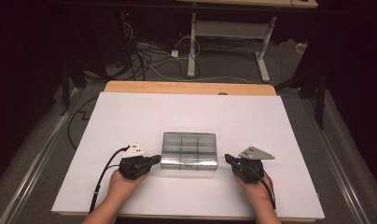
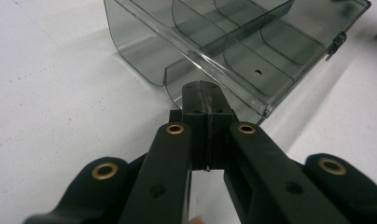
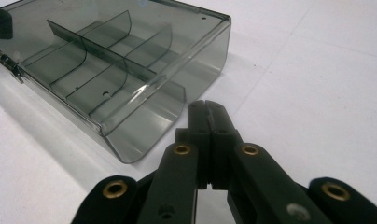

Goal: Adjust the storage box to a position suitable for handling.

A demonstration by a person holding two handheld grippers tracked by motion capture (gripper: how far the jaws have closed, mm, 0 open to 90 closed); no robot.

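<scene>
A clear smoky plastic organiser box (image 1: 189,150) with inner dividers lies closed on the white table (image 1: 130,116), a little nearer than the middle. My left gripper (image 1: 155,160) sits just left of the box at its near left corner, jaws pressed together with nothing between them; in the left gripper view its tips (image 2: 204,91) reach the box's edge (image 2: 214,56). My right gripper (image 1: 228,159) is just right of the box, also shut and empty; its tips (image 3: 206,108) stand beside the box's near corner (image 3: 144,126). A small latch (image 3: 11,67) shows on the box's front.
The white sheet covers a wooden tabletop (image 1: 186,87) whose far strip is bare. Behind it on the floor are tangled cables (image 1: 149,58) and the legs of another desk (image 1: 192,46). Open white surface lies on all sides of the box.
</scene>
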